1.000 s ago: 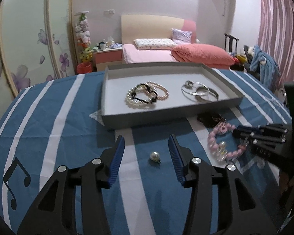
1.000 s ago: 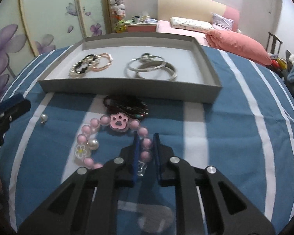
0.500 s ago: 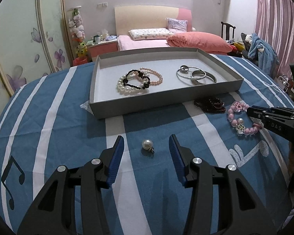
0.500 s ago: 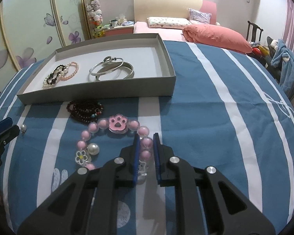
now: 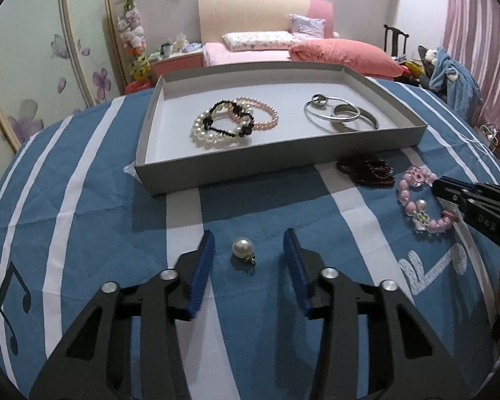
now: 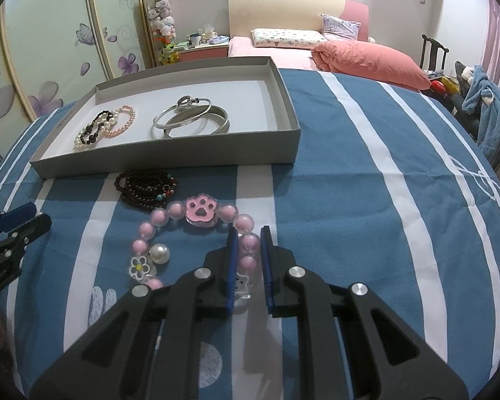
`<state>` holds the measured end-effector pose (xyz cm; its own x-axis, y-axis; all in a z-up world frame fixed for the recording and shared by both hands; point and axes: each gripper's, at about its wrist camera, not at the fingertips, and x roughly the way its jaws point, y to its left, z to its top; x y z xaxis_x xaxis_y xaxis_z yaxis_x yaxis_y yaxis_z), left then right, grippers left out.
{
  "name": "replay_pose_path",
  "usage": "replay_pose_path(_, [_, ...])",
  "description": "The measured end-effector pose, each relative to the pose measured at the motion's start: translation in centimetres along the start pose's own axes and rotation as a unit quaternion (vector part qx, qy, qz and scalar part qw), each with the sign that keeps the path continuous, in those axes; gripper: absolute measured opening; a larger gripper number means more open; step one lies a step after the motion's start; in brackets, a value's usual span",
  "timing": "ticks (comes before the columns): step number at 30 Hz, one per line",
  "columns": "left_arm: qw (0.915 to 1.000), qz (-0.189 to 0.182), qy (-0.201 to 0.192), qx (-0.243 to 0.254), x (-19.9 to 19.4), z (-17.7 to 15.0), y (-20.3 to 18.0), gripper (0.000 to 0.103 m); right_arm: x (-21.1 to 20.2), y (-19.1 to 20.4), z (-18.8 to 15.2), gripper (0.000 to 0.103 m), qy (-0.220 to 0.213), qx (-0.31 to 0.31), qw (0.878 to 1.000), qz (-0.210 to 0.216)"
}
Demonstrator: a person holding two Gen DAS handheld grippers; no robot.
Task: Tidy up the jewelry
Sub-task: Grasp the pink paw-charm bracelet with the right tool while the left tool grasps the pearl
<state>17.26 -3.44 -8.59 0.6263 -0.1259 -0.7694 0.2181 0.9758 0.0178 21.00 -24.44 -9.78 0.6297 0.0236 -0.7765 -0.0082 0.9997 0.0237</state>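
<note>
A grey tray (image 5: 276, 163) (image 6: 170, 161) on the blue striped cloth holds pearl and bead bracelets (image 5: 231, 121) (image 6: 105, 126) and silver bangles (image 5: 340, 115) (image 6: 190, 118). A single pearl pendant (image 5: 242, 248) lies on the cloth between the fingers of my open left gripper (image 5: 248, 250). My right gripper (image 6: 248, 250) (image 5: 450, 193) is shut on one side of the pink bead bracelet (image 6: 196, 233) (image 5: 420, 206) with a paw charm, which rests on the cloth. A dark red bead bracelet (image 6: 146, 188) (image 5: 366, 170) lies in front of the tray.
The cloth has white stripes and music-note prints. Behind the table stand a bed (image 5: 283, 46) with pink bedding, a wardrobe with flower doors (image 6: 66, 40), a chair (image 6: 433, 53) and a blue garment (image 6: 490, 113) at the right.
My left gripper has moved closer, so the pearl pendant now lies between its fingers. My right gripper stays clamped on the pink bracelet, which has shifted slightly on the cloth.
</note>
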Motion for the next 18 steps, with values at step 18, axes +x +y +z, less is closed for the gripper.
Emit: replay_pose_path(18, [0.9993,0.028,0.007,-0.025,0.0,-0.1,1.0,0.014,0.0,0.8,0.1,0.015,0.002,-0.017,1.000,0.020])
